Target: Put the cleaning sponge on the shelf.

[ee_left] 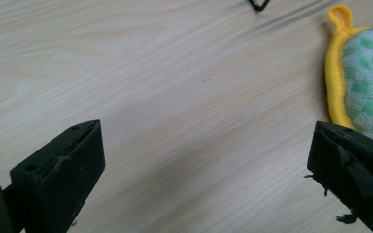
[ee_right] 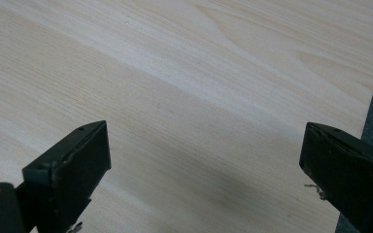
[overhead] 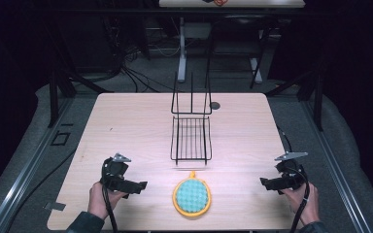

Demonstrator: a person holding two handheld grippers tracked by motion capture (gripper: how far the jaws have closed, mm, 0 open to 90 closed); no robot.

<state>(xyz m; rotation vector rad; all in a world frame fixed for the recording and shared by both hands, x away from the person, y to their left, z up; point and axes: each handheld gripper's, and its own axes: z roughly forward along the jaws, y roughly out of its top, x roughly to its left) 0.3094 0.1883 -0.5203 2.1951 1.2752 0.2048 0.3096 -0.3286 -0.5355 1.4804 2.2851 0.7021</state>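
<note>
Nearest me, both hands sit low at the table's front edge: my left gripper [overhead: 135, 186] points in toward the middle, my right gripper [overhead: 268, 183] does the same from the other side. In both gripper views the black jaws stand wide apart with nothing between them, only bare wood.

Between the two, close to the front edge, lies the round green-and-white checked pot holder with a yellow fabric border and a small yellow hanging loop [overhead: 192, 195]. It lies flat on the pale wooden table [overhead: 126, 126], loop toward the far side. In the left gripper view it lies just past my right-hand jaw, near but not touching [ee_left: 364, 77].

My read on handling: soft, light, floppy cloth, nothing fragile, not slippery. Pinched in the middle, it would probably sag or fold. The stitched yellow border looks like the firmest place to bite, so I would slide one jaw under the rim on my left side and pinch there. The loop is another option, but it is small, and the pad would dangle from it.

Farther out, past the loop, stands the black wire rack with a flat grid base and tall upright back [overhead: 191, 127], empty, well apart from both grippers. Beyond it, a small dark round spot [overhead: 215, 105] sits on the tabletop.
</note>
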